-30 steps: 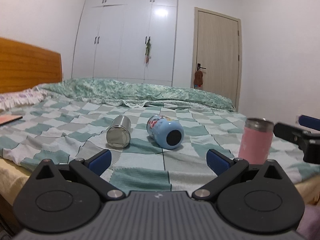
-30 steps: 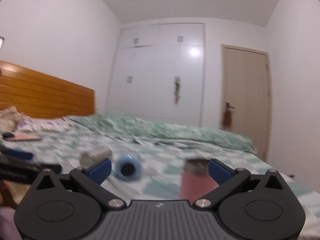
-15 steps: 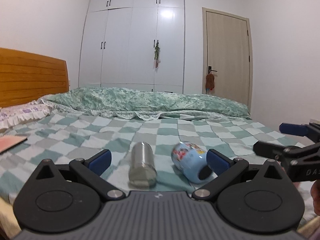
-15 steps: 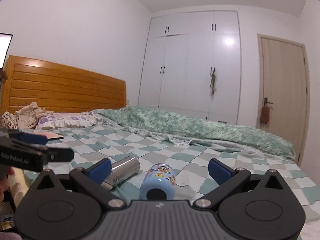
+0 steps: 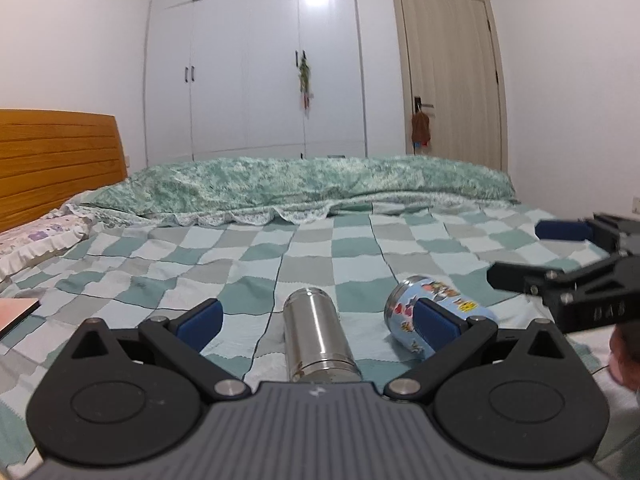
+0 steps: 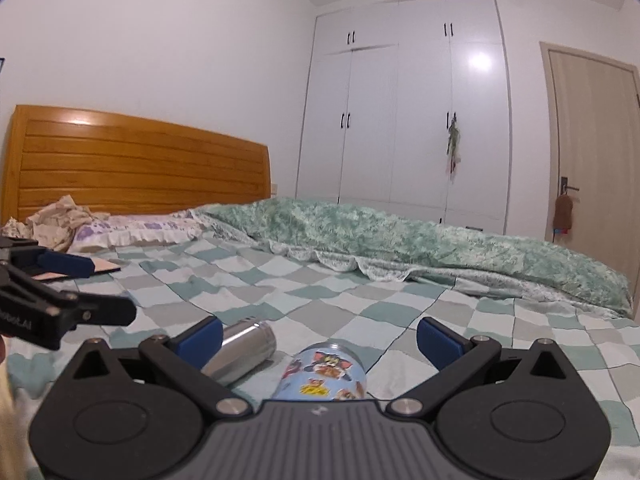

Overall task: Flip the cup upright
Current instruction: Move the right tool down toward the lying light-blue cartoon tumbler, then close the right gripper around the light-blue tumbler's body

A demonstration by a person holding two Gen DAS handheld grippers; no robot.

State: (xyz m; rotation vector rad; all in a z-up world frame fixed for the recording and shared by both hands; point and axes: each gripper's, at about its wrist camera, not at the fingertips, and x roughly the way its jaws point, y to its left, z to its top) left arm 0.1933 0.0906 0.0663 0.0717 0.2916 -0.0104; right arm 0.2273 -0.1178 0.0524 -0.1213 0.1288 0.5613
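On the left, the left hand-held gripper (image 5: pixel 316 322) has swung round and closed in over the last second: the cylindrical stainless-steel cup (image 5: pixel 319 336) lying on its side on the checked green-and-white bedspread (image 5: pixel 248 256) now sits squarely between its wide-spread, empty fingers, instead of off to one side. That suggests a grasp on this cup is next.

Just right of it lies the pale blue cartoon-printed cup (image 6: pixel 326 374), also on its side, now lined up between the equally wide, empty fingers of the right hand-held gripper (image 6: pixel 320 338). The pink cup standing upright a second ago has dropped out of both views.

The two cups lie near each other, so the inner fingers have little room. Beyond them the bedspread runs open to the rumpled green quilt (image 5: pixel 320 184); the bed's near edge is hidden below the grippers.
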